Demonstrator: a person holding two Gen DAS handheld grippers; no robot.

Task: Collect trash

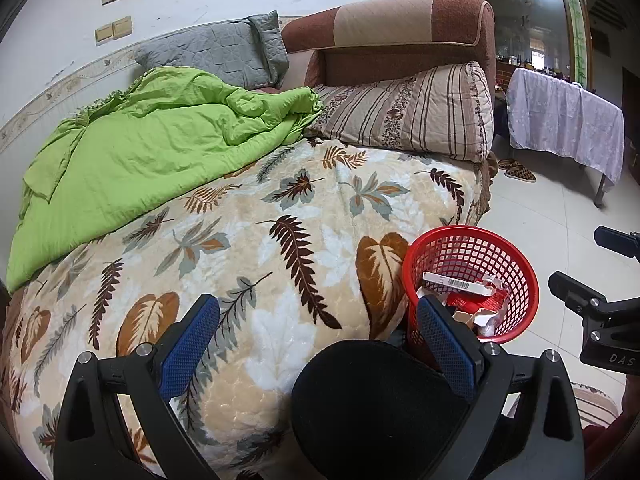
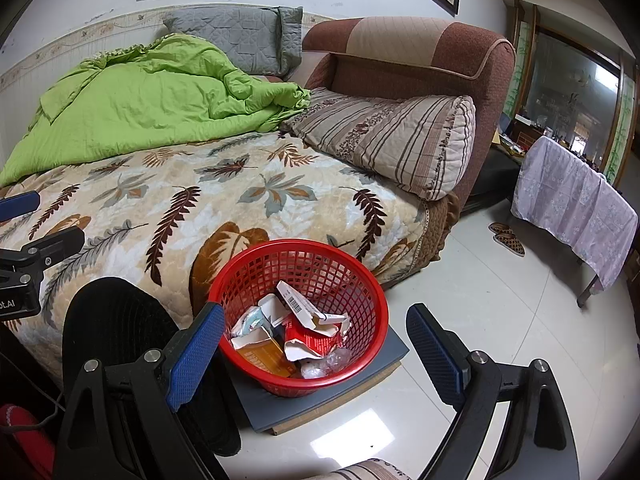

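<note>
A bed covered by a cream plush blanket printed with brown and grey leaves (image 2: 224,200) carries a crumpled lime-green quilt (image 2: 152,100) along its wall edge and a striped beige pillow (image 2: 392,140) at its head edge. On the glossy pale tiled floor (image 2: 480,300) just beside the bed's near edge lies a flat grey board (image 2: 320,404), and a red plastic mesh basket (image 2: 352,276) holding torn cardboard packaging (image 2: 304,320) stands on that board

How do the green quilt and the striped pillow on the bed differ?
The green quilt is plain bright green; the striped pillow is beige with brown stripes and floral bands. The quilt lies crumpled and spread along the wall side; the pillow is a neat plump block against the brown headboard. The quilt covers more of the bed. Both rest on the leaf-print blanket.
</note>
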